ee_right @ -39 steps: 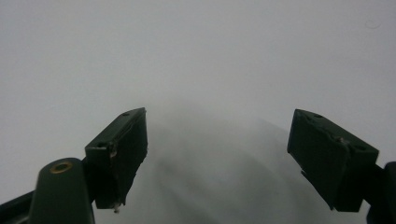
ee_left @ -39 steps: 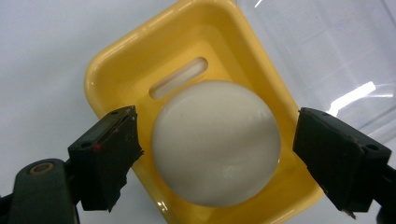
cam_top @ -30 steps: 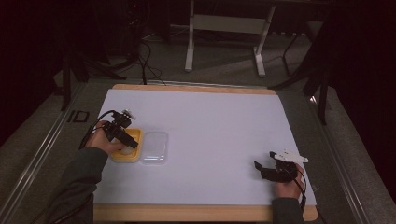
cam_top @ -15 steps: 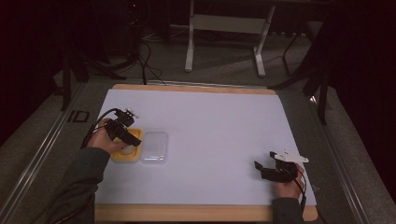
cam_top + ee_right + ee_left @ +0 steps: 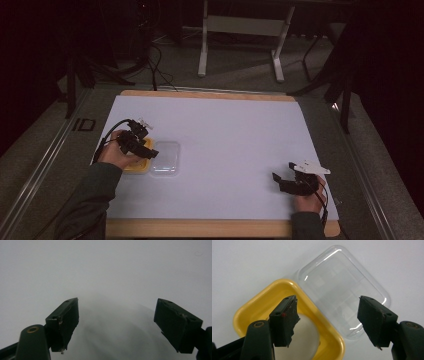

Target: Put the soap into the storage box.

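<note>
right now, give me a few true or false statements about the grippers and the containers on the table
1. The left gripper is open above the yellow container. True.
2. The clear lid is sealed on the yellow container. False: it lies beside it on the table.
3. The yellow container holds a pale round item. True.
4. The right gripper is shut on the clear lid. False: it is open over bare white table.

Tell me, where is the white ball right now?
The white ball sits inside the yellow tub, just under the open left hand-held gripper. In the high view, that tub is at the table's left side, touching the clear lid.
</note>
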`<state>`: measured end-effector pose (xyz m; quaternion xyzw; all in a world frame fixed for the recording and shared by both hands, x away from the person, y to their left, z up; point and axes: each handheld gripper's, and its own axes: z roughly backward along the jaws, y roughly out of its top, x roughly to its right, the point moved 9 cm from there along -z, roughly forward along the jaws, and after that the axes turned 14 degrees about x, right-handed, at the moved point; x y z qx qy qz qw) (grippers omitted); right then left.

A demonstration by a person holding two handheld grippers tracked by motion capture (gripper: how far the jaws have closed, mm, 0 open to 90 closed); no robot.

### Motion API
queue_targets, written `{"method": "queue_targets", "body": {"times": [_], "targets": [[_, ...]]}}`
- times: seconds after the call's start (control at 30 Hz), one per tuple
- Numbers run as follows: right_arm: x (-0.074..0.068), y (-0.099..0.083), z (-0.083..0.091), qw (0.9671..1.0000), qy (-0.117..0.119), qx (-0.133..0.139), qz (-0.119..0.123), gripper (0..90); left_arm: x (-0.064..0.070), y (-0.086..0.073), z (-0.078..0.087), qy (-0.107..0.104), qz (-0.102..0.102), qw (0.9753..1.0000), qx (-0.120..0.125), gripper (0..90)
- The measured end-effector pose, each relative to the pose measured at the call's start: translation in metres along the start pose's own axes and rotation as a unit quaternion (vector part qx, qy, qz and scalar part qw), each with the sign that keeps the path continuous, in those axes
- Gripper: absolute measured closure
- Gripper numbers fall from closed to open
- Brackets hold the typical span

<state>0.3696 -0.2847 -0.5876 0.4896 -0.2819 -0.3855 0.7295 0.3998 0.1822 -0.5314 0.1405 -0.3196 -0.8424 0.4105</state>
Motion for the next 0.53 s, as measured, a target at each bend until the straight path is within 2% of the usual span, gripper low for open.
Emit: {"method": "queue_targets", "body": {"times": [0.13, 0.3, 0.4, 0.5, 0.53], "targets": [[0.0, 0.0, 0.0, 1.0, 0.0, 0.0, 0.0, 19.6, 0.005, -0.002, -0.003, -0.004, 0.002, 1.0, 0.002, 34.2], [0.0, 0.0, 0.0, 1.0, 0.0, 0.0, -0.001, 19.6, 0.013, -0.005, -0.008, -0.015, -0.005, 0.9998, 0.009, 35.2], [0.0, 0.0, 0.0, 1.0, -0.001, 0.0, 0.0, 19.6, 0.026, -0.008, -0.014, -0.026, -0.008, 0.9993, 0.026, 34.9], [0.0, 0.0, 0.0, 1.0, -0.001, 0.0, -0.001, 19.6, 0.033, -0.011, -0.018, -0.033, -0.017, 0.9989, 0.03, 34.1], [0.0, 0.0, 0.0, 1.0, -0.001, 0.0, 0.0, 19.6, 0.04, -0.013, -0.021, -0.036, -0.029, 0.9983, 0.035, 34.1]]}}
